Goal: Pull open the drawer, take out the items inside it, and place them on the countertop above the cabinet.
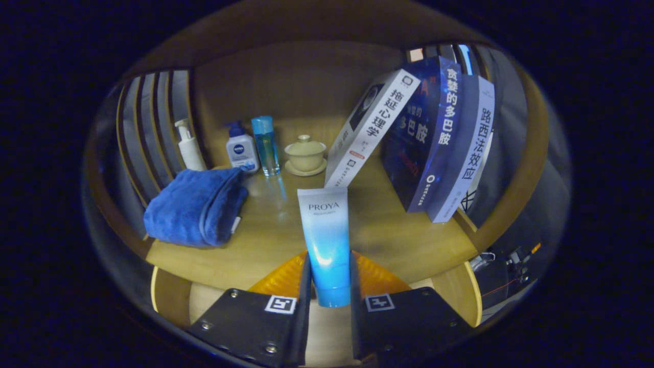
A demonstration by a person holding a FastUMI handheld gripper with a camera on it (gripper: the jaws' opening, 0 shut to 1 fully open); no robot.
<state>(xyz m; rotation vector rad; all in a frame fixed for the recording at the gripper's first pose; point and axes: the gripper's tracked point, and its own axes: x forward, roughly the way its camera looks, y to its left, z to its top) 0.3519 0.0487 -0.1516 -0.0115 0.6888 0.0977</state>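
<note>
My claw (329,276) grips a tube (325,240) above the wooden desk (388,230); towel (196,204), bottles (265,145), books (439,143) beyond.

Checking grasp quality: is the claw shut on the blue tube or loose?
Shut on it: the claw has both fingers pressed against the blue tube, cap end between them, held above the countertop.
</note>
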